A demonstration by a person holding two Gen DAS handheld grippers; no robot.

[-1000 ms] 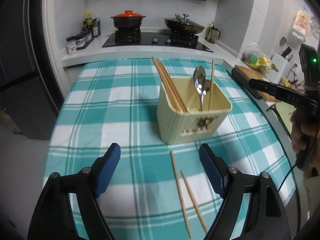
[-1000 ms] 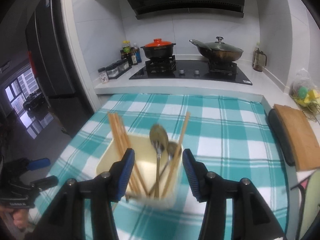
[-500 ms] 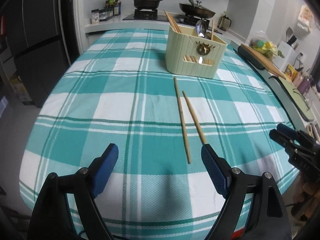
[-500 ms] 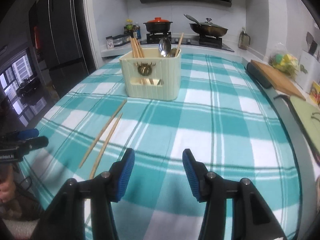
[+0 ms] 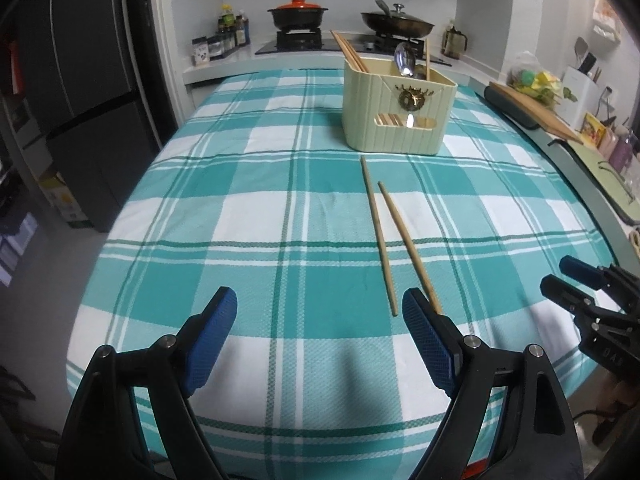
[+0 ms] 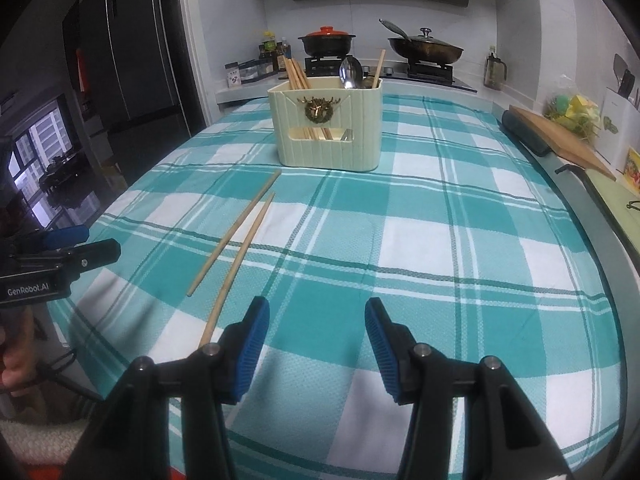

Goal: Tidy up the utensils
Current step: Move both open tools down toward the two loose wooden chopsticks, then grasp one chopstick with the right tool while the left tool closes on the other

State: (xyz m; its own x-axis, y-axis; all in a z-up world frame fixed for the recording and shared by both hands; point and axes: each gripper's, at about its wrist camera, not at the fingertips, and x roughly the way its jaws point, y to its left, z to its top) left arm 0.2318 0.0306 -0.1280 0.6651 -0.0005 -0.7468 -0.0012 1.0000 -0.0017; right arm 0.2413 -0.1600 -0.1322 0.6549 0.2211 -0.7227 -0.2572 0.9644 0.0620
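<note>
Two loose wooden chopsticks [image 5: 382, 236] [image 6: 236, 240] lie side by side on the teal checked tablecloth [image 5: 260, 200]. Behind them stands a cream utensil holder [image 5: 396, 110] [image 6: 326, 126] with several chopsticks and a metal spoon [image 5: 404, 60] upright in it. My left gripper [image 5: 320, 332] hangs open over the near edge of the table, its right fingertip close beside the nearer chopstick's end. My right gripper [image 6: 316, 340] is also open and empty, just right of the chopsticks' near ends. Each gripper shows at the edge of the other's view, the right gripper [image 5: 576, 280] and the left gripper [image 6: 80, 242].
A stove with a red-lidded pot [image 5: 298, 12] and a wok [image 5: 396, 22] sits on the counter behind the table. Spice jars [image 5: 224, 40] stand at its left. A wooden cutting board [image 6: 560, 136] lies along the right counter. A dark fridge [image 5: 80, 60] is at the left.
Both grippers pulled back and down from the utensil holder to the table's near edge. The holder now stands far off, and the two loose chopsticks lie just ahead of both grippers.
</note>
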